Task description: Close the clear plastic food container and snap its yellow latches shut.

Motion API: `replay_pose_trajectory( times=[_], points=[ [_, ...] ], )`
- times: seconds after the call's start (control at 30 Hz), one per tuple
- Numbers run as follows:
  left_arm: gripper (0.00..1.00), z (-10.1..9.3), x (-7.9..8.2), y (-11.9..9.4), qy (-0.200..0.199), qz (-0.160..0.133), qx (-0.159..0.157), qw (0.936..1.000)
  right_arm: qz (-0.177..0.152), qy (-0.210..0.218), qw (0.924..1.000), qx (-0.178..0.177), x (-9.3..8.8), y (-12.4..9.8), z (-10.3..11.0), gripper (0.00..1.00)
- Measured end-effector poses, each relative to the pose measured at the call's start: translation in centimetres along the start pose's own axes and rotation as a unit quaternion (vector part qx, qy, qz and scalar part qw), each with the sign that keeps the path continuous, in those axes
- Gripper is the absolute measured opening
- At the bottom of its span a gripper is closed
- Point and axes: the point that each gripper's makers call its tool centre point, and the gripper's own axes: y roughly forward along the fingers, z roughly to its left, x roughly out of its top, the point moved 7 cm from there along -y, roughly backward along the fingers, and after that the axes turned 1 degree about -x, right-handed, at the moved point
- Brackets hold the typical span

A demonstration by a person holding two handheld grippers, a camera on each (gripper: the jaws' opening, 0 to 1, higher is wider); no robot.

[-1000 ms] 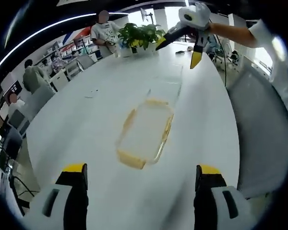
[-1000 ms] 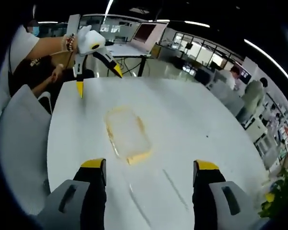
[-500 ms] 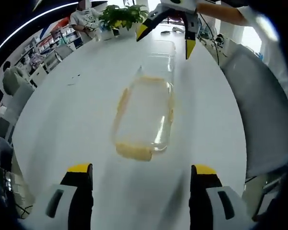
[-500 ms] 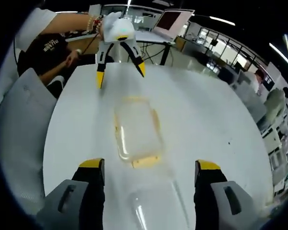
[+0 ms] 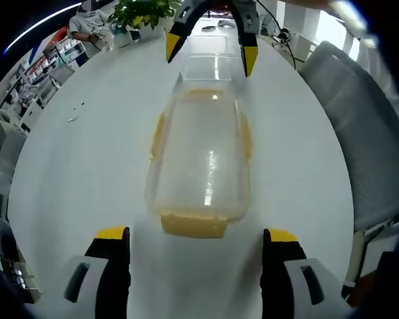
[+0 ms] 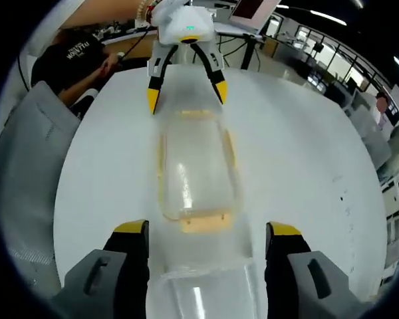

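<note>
Glossy white table [image 5: 86, 173] under clear rounded container [image 5: 201, 159], yellow latches [image 5: 193, 224]; both tongs [image 5: 194, 269] [image 6: 207, 259] spread wide.

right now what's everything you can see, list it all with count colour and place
food container: 1, clear with yellow latches, middle of the table, between the two claws
lid: 1, clear, lying on the table at the container's end, between the right claw's jaws
table: 1, white, under everything
plant: 1, green, far end of the table
chair: 1, grey, beside the table
left claw: 1, white with yellow tips, open, at the container's latch end away from the lid
right claw: 1, white with yellow tips, open, over the lid
</note>
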Motion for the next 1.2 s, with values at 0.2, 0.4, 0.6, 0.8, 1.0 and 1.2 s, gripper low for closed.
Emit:
replay_pose_trajectory(
  times=[0.2, 0.4, 0.6, 0.8, 1.0, 1.2],
  points=[
    [0.74, 0.2, 0.0, 0.1, 0.009, 0.003, -0.006, 0.9999, 0.014, -0.002, 0.9995, 0.029, 0.2, 2.0, 0.2, 0.67],
    [0.67, 0.1, 0.5, 0.5, 0.018, 0.002, -0.014, 0.9997, 0.023, 0.003, 0.9987, 0.045, 0.2, 3.1, -0.1, 0.64],
    [0.62, 0.3, 0.3, 0.7, 0.004, 0.006, -0.025, 0.9997, 0.053, -0.020, 0.9967, 0.059, -0.3, 3.7, 0.2, 0.58],
    [0.56, 0.1, 0.2, 0.8, -0.007, 0.010, -0.037, 0.9992, 0.053, -0.025, 0.9962, 0.065, -0.1, 4.1, 0.4, 0.53],
    [0.52, 0.4, 0.5, 0.9, -0.003, 0.013, -0.039, 0.9991, 0.053, -0.017, 0.9958, 0.072, 0.0, 4.2, 0.3, 0.52],
    [0.46, 0.8, 0.6, 0.8, -0.005, 0.013, -0.040, 0.9991, 0.053, -0.011, 0.9961, 0.070, 0.1, 4.3, 0.1, 0.50]
  ],
)
